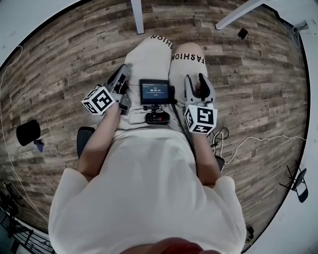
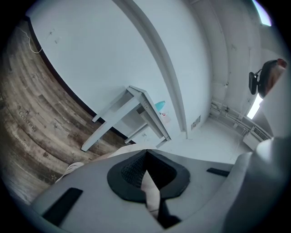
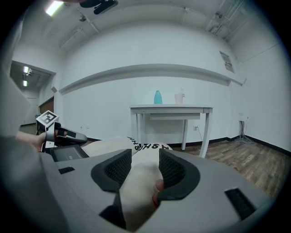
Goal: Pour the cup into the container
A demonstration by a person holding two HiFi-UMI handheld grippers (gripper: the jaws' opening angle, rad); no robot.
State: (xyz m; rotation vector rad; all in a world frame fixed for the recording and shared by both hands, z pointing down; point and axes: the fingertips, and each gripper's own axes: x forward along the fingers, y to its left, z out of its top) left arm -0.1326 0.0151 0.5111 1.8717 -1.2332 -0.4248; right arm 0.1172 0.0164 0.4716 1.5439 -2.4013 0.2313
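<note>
Beyond the right gripper [image 3: 145,155], open floor [image 3: 245,154] reaches the far table [image 3: 170,108].

A brown wood-plank floor [image 1: 59,64] spreads all round me. At twelve o'clock a white table [image 3: 170,109] stands before the white wall [image 3: 150,45], and a long pale ledge [image 3: 150,69] runs across the wall above it. A strip light [image 3: 53,7] glows on the ceiling at eleven o'clock. A dim doorway [image 3: 25,79] opens at nine.

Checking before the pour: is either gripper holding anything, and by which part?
Nothing is held. The left gripper is shut on nothing; the right gripper is open, with only the lap behind it.
</note>
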